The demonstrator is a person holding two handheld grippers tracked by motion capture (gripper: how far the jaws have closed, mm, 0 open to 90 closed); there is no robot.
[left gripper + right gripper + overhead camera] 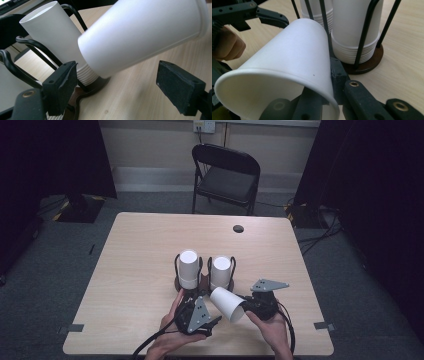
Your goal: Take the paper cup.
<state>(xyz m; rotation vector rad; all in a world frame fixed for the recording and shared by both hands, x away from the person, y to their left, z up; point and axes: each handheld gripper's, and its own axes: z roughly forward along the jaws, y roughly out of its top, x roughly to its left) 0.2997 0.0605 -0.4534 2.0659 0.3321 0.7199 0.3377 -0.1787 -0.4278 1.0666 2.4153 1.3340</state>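
Table [150, 250]: light wood, with a dark round hole [238, 228] near the far edge; folding chair [226, 176] beyond it on grey floor.

Left cup holder [178, 281]: dark round base with black wire uprights, on the table's middle; holds an inverted stack of white paper cups [188, 269], closed bottom up, rims ribbed at the base.

Right cup holder [231, 270]: just beside the first, same build; holds a second inverted stack [220, 272]; ribbed rims of many nested cups clear in the right gripper view [355, 53].

Single cup [227, 304]: white paper, lifted off the table and tilted, closed end pointing up toward the holders, open mouth toward the person; just in front of the two stacks. Nothing visible inside, though only a little of the inside can be seen.

Right gripper [246, 309]: clamped on the single cup at its rim [287, 82]; one jaw seems to be inside the mouth and one against the outer wall; held in the person's right hand [272, 330].

Left gripper [207, 325]: jaws spread wide, gripping nothing; in its own view the single cup [140, 32] hangs above and between the pads [61, 87], apart from them; held in the left hand [170, 332].

Stack seen from left gripper view [53, 35]: upright in its wire frame, behind the tilted cup.
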